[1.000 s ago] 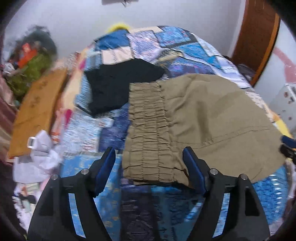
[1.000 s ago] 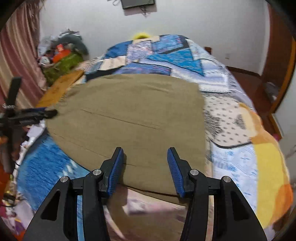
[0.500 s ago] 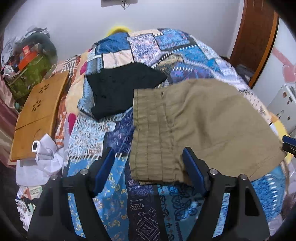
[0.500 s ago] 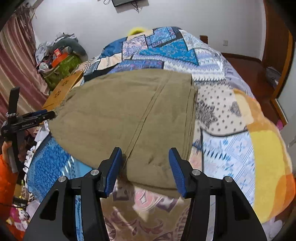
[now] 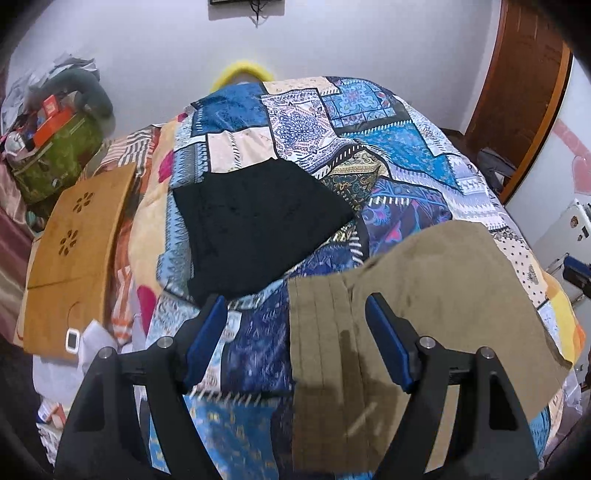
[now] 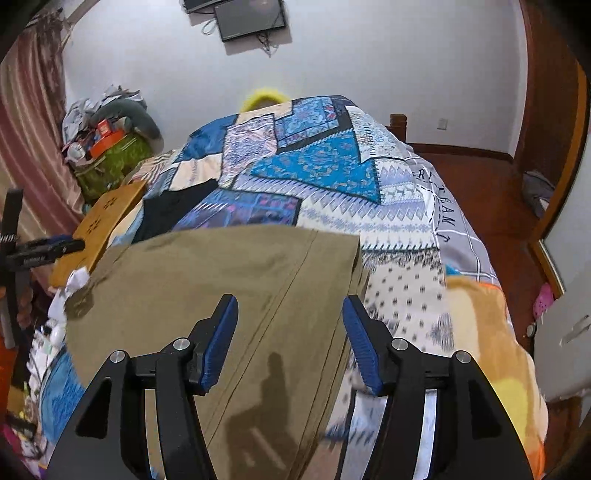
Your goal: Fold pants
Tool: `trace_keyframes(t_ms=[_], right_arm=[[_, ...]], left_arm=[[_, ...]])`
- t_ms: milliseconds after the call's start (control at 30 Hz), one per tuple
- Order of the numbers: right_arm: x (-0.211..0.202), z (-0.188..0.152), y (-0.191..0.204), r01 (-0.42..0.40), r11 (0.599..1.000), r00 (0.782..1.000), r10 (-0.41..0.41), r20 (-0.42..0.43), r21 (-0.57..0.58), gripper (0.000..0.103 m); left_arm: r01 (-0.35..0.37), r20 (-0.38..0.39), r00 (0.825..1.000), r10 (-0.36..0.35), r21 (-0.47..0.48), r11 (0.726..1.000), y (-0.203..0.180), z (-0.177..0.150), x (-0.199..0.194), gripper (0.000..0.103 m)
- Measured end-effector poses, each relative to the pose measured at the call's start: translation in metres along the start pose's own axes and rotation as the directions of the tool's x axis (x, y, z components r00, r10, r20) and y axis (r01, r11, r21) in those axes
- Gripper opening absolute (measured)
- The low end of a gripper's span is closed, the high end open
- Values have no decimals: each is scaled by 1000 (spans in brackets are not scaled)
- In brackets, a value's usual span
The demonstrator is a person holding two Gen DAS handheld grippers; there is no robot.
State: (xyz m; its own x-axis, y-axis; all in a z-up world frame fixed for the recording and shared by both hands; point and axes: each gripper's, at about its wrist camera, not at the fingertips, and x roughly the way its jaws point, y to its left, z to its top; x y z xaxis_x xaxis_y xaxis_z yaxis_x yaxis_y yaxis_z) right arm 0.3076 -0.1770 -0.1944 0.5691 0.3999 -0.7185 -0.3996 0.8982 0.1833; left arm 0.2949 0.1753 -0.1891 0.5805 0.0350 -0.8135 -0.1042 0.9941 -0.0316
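Olive-khaki pants (image 5: 424, 295) lie flat on the patchwork bed cover, folded lengthwise, with the pleated waistband (image 5: 317, 325) toward my left side. They also show in the right wrist view (image 6: 221, 295), with the hem edge (image 6: 354, 266) on the right. My left gripper (image 5: 295, 332) is open and empty, held above the waistband end. My right gripper (image 6: 290, 332) is open and empty, held above the leg end near the hem. Neither touches the cloth.
A black folded garment (image 5: 255, 221) lies on the bed beyond the waistband. A wooden lap tray (image 5: 74, 251) sits at the bed's left edge, with a green bag (image 5: 55, 155) and clutter behind. A wooden door (image 5: 524, 92) is at right. A TV (image 6: 251, 16) hangs on the wall.
Both grippers have pulled back and risen from the pants. The pants now sit lower and nearer in both views. More of the bed and back wall shows. The jaws stay open.
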Motion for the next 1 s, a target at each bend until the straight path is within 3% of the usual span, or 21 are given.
trace_keyframes(t_ms=[300,433,633,700,767,900,933,1000], right_arm=[[73,37,-37,16,998,997,-11,-77,54,55],[103,47,-49,47,997,994,-40,-102,67,55],[155,48,-64,37,992,979,-13,-201,117,55],[173,41,-65,22,992,971,9,-240,128,40],[182,34,-63,23,993,965,9,-262,117,33],[179,31,-58,60,996,965,-40,-259,67,20],[179,30,-58,98,994,962,-83,-261,45,10],[183,26,-57,146,989,952,-139,-272,6,0]], left_arm=[[24,-108,994,-19,50,998,-5,22,64,77],[86,-139,987,-77,65,994,-10,18,82,79],[134,-170,977,-125,41,990,-10,7,106,83],[148,-135,980,-145,12,989,-5,6,103,80],[157,-96,983,-156,-1,988,-3,4,99,57],[132,-96,986,-137,-57,990,3,1,105,57],[126,-90,987,-133,-79,989,5,1,106,56],[103,-72,991,-114,-142,984,12,-1,106,56]])
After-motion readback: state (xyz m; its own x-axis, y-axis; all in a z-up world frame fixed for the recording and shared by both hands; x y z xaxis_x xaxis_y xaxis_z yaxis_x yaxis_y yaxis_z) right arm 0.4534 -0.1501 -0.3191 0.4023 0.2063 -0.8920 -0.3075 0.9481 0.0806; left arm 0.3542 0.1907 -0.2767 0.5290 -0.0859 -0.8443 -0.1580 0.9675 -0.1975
